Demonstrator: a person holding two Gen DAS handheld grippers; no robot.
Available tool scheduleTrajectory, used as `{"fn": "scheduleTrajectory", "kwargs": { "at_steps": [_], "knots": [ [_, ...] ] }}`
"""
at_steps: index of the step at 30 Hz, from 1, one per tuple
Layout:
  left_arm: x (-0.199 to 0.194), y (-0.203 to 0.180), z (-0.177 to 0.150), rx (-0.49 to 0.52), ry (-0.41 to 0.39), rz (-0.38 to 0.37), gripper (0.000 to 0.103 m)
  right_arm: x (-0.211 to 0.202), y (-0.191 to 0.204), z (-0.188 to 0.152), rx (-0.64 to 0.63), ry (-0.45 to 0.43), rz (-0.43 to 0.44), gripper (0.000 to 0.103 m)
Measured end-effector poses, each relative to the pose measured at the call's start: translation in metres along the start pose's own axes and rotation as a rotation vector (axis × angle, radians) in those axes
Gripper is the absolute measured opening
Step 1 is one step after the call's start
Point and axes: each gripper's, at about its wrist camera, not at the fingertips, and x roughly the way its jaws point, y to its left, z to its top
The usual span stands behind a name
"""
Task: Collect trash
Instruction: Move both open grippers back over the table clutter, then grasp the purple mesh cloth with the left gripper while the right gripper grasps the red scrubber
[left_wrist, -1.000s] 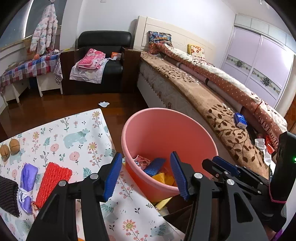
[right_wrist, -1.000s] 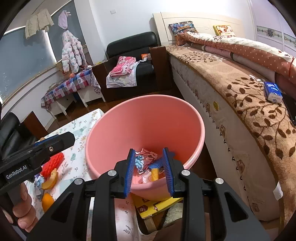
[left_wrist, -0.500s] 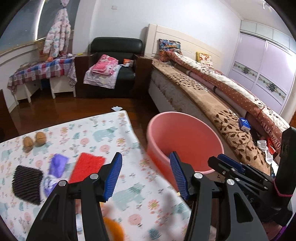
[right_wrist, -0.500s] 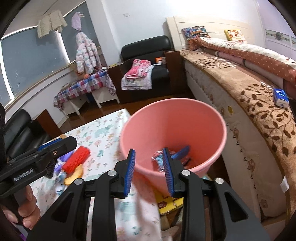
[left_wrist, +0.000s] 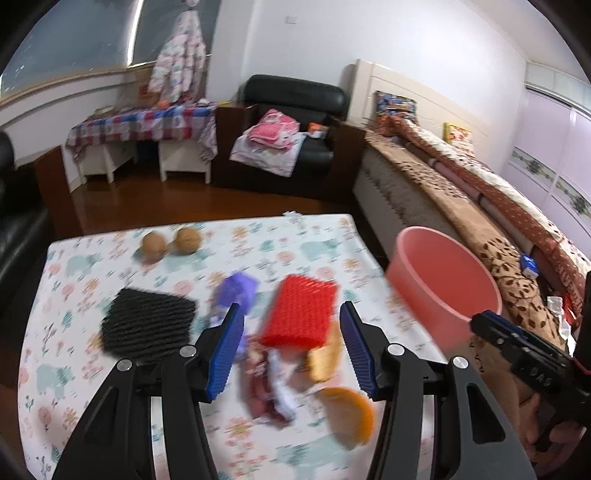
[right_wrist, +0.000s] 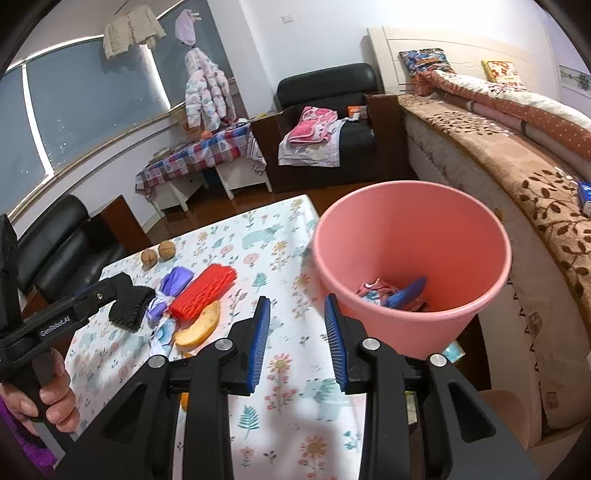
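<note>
My left gripper (left_wrist: 291, 310) hangs open over a pile of trash on the floral tablecloth (left_wrist: 74, 266), with nothing between its pads. Under it lie a red foam net (left_wrist: 299, 314), a crumpled wrapper (left_wrist: 266, 391) and orange peels (left_wrist: 347, 413). A black foam net (left_wrist: 147, 325) and a purple wrapper (left_wrist: 236, 288) lie to the left. My right gripper (right_wrist: 296, 299) is open and holds nothing, just left of the pink bucket (right_wrist: 406, 236). Wrappers (right_wrist: 391, 295) lie in the bucket's bottom.
Two walnuts (left_wrist: 170, 243) sit near the table's far edge. The bucket stands off the table's right side, against a bed (right_wrist: 535, 184) with a brown blanket. A black armchair (left_wrist: 291, 110) with clothes stands beyond. A person's hand (right_wrist: 48, 398) holds the left gripper's handle.
Both views have swung left from the bucket toward the table. The left gripper has moved over the trash pile, and the bucket now sits at the right. Neither gripper's opening has changed.
</note>
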Motion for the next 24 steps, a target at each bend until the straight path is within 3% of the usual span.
{"fn": "scheduleTrajectory", "kwargs": {
  "at_steps": [8, 19, 24],
  "knots": [
    [0.015, 0.039, -0.019, -0.041, 0.059, 0.055, 0.053, 0.010, 0.013, -0.006, -0.019, 0.027, 0.040, 0.031],
    [0.058, 0.038, -0.005, -0.027, 0.107, 0.031, 0.052, 0.025, 0.020, -0.004, -0.025, 0.058, 0.084, 0.031],
    [0.084, 0.041, 0.000, -0.018, 0.141, 0.049, 0.050, 0.039, 0.025, 0.002, 0.005, 0.097, 0.146, 0.031]
  ]
}}
